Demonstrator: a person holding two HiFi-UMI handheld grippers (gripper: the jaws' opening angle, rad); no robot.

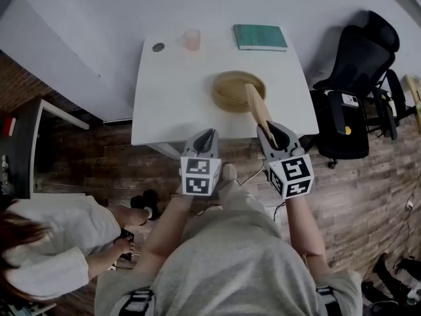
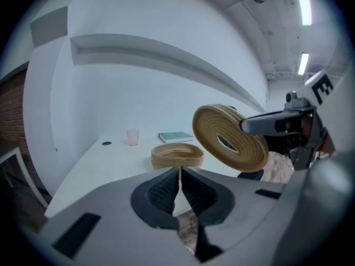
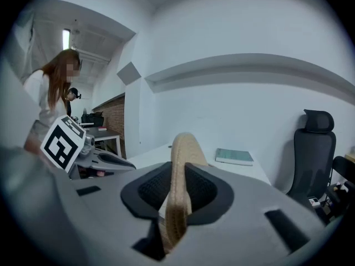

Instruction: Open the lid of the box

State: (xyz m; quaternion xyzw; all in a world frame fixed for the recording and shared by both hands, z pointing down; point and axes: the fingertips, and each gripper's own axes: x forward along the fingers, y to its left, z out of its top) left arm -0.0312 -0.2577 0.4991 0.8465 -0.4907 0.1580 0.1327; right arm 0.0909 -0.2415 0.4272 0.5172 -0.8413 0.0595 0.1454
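Our right claw (image 1: 270,132) is clamped on the woven lid (image 1: 258,105). Both pads press the rim, so the disc stands on edge between them, and in the right gripper view that edge rises straight up out of the pads. We hold the lid tilted and clear of the box (image 1: 231,92); in the head view its far end overlaps the box's right side, at about 3 o'clock on the box. The box, a round woven bowl, sits open on the white bench (image 1: 171,104), right of the bench's middle and toward its near edge.

Our left claw (image 1: 208,134) is closed, its pads meeting with nothing between them. It hangs at the bench's near edge, at about 7 o'clock from the box, beside the right claw but apart from it. In the left gripper view the lid shows as a ringed disc with a dark oval at its centre, at 2 o'clock above the box.

Along the bench's far edge we see a small dark disc (image 1: 158,47) at 11 o'clock, a pink cup (image 1: 191,39) at 12 and a green book (image 1: 260,37) at 1. A black office chair (image 1: 358,71) stands on the wood floor (image 1: 355,196) at 3 o'clock off the bench. A person (image 1: 59,239) in a white top is at 8 o'clock.
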